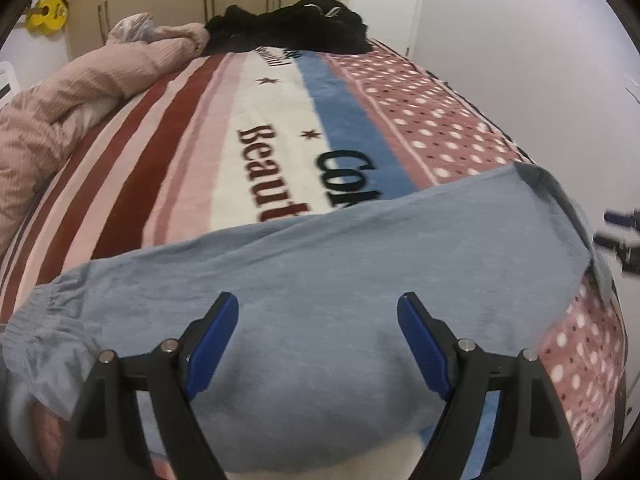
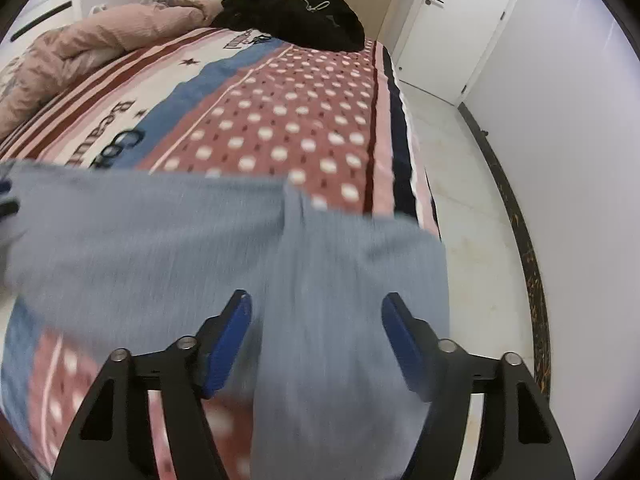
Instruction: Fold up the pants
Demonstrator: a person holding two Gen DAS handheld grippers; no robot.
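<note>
Pants [image 1: 320,264] lie spread lengthwise across the near end of the bed [image 1: 256,128] (one corner flipped up at the right), with both the left gripper [image 1: 318,340] and right gripper [image 2: 316,336] open-fingered above them, so folding looks barely begun.

1. The left gripper [image 1: 318,300] enters its own wrist view from 6 o'clock, its two black arms splayed toward 11 and 1 o'clock.
2. Its blue-padded fingers [image 1: 214,344] stand wide apart, with nothing clamped between them.
3. The right gripper [image 2: 316,300] likewise rises from 6 o'clock, jaws spread.
4. Its blue fingers [image 2: 228,344] are slightly blurred.
5. In the left view, part of the right gripper shows at 3 o'clock, blurred.
</note>
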